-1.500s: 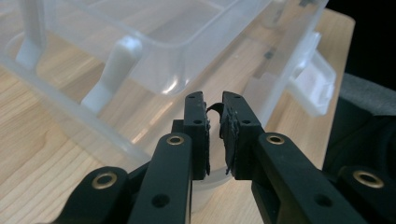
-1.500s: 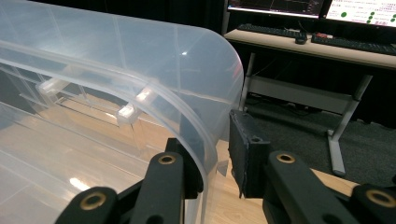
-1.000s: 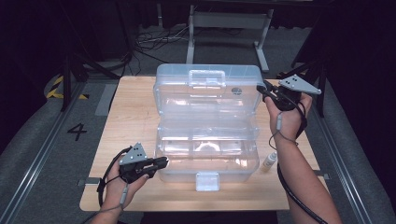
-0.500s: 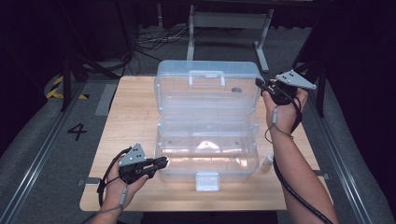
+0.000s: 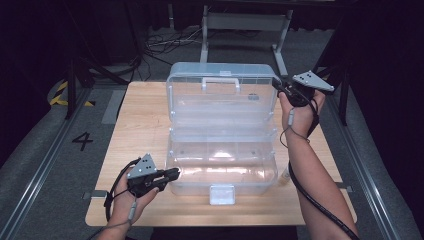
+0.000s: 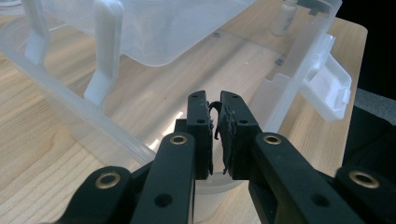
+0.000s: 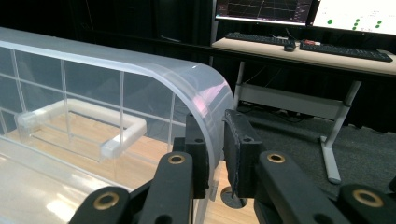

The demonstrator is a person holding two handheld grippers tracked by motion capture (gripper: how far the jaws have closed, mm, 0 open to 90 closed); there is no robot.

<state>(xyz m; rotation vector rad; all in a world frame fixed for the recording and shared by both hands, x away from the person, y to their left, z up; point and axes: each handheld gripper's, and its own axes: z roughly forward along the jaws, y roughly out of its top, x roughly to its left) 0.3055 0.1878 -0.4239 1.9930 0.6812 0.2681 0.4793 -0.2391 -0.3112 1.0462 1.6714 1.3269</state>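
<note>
**Already pinched: a thin lid edge that could slip**

Still open on the table (image 5: 125, 125), the clear box (image 5: 222, 165) had its lid (image 5: 222, 95) nipped at the far right corner by the right gripper (image 7: 215, 140), whose jaws had just been closing. The smooth, thin edge could slide free. The left gripper (image 6: 213, 122) clamped the near left rim, steadying it.

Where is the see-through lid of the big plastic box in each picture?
High view: the lid stands open at the back of the table, its right corner at the right gripper.
Left gripper view: the lid is not in it; this is the box bottom.
Right gripper view: the lid spreads left, its edge between the jaws.
Shared landmark: the white handle.
</note>
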